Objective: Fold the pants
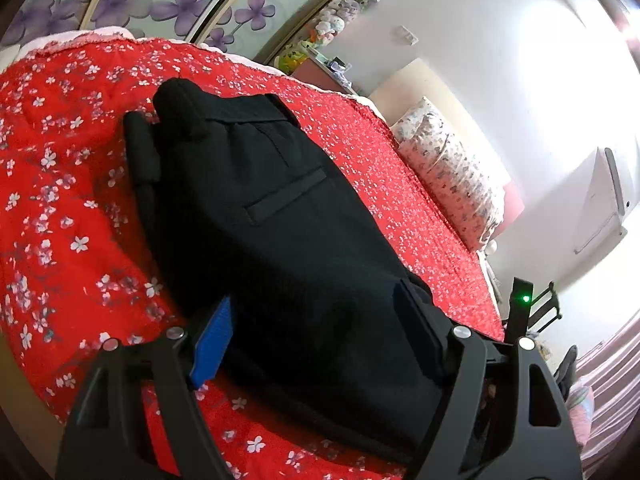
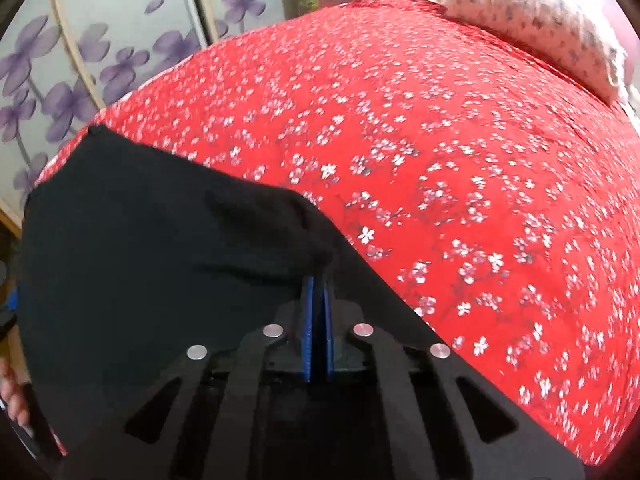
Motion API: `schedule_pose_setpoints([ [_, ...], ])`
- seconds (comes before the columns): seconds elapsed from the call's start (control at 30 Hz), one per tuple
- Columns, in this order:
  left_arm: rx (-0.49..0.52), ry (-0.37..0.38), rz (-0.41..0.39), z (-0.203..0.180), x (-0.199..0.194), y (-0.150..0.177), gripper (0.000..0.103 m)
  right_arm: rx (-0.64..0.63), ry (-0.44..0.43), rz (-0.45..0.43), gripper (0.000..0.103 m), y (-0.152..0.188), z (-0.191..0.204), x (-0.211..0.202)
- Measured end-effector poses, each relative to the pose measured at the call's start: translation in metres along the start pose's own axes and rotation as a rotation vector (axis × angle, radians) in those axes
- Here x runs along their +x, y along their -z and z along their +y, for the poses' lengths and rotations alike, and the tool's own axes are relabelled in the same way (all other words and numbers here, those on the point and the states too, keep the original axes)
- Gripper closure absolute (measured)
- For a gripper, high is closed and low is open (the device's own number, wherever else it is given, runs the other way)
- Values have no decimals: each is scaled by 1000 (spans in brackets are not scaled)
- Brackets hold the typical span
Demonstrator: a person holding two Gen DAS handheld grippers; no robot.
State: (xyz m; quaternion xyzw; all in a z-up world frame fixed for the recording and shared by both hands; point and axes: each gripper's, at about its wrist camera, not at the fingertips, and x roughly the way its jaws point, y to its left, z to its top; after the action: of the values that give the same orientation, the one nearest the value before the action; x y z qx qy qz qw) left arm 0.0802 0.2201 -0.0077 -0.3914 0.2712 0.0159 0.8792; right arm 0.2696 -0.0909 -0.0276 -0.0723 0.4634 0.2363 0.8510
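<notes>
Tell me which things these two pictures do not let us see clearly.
- Left wrist view: the black pants spread between the open left claw, hiding how many layers lie folded.
- Right wrist view: the right claw fingertips, buried in cloth.
- Right wrist view: the bedspread flowers, motion-blurred.

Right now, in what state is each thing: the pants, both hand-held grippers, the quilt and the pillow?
Black pants: partly folded, lying on the quilt.
Left hand-held gripper: open, fingers either side of the pants.
Right hand-held gripper: shut on the pants' edge.
Red floral quilt: spread over the bed.
Pillow: lying at the bed's edge.
</notes>
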Motion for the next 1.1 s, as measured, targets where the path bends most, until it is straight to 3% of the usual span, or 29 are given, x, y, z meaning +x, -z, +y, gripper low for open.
schedule_pose_setpoints([
  [0.03, -26, 19, -1, 4, -1, -2, 26, 38, 11, 3, 69, 0, -6, -6],
  [0.1, -92, 58, -13, 15, -4, -9, 26, 109, 50, -26, 48, 4, -16, -27],
  [0.17, -167, 98, -28, 28, -8, -17, 26, 143, 32, -128, 47, 20, -20, -63],
  [0.23, -232, 125, -30, 40, -7, -23, 26, 172, -13, -188, 40, 41, -23, -88],
  [0.33, -247, 123, -11, 44, -3, -35, 26, 219, -74, -251, 38, 82, -27, -119],
  [0.43, -262, 100, 29, 44, 4, -48, 28, 257, -73, -297, 37, 123, -35, -144],
  [0.47, -282, 93, 37, 46, 6, -53, 35, 270, -66, -316, 36, 135, -40, -152],
  [0.5, -309, 79, 49, 49, 9, -58, 50, 293, -53, -341, 36, 150, -46, -161],
  [0.53, -328, 73, 64, 52, 13, -61, 59, 316, -54, -362, 36, 160, -52, -167],
  [0.57, -353, 60, 88, 59, 17, -65, 79, 359, -69, -388, 36, 173, -62, -174],
  [0.6, -370, 42, 107, 63, 21, -65, 90, 391, -76, -404, 36, 181, -66, -177],
  [0.67, -379, 42, 105, 69, 19, -62, 93, 471, -101, -455, 36, 196, -84, -191],
  [0.73, -318, 10, 64, 62, 6, -58, 94, 507, -102, -497, 36, 203, -96, -202],
  [0.9, -202, -59, -19, 48, -17, -48, 94, 619, -33, -642, 31, 230, -128, -238],
  [0.97, -145, -130, -24, 48, -7, -42, 89, 708, 62, -695, 27, 247, -146, -253],
  [1.07, -113, -148, -72, 42, -14, -38, 84, 870, 151, -764, 27, 279, -175, -271],
  [1.1, -98, -167, -94, 39, -20, -36, 70, 951, 190, -797, 27, 296, -189, -280],
])
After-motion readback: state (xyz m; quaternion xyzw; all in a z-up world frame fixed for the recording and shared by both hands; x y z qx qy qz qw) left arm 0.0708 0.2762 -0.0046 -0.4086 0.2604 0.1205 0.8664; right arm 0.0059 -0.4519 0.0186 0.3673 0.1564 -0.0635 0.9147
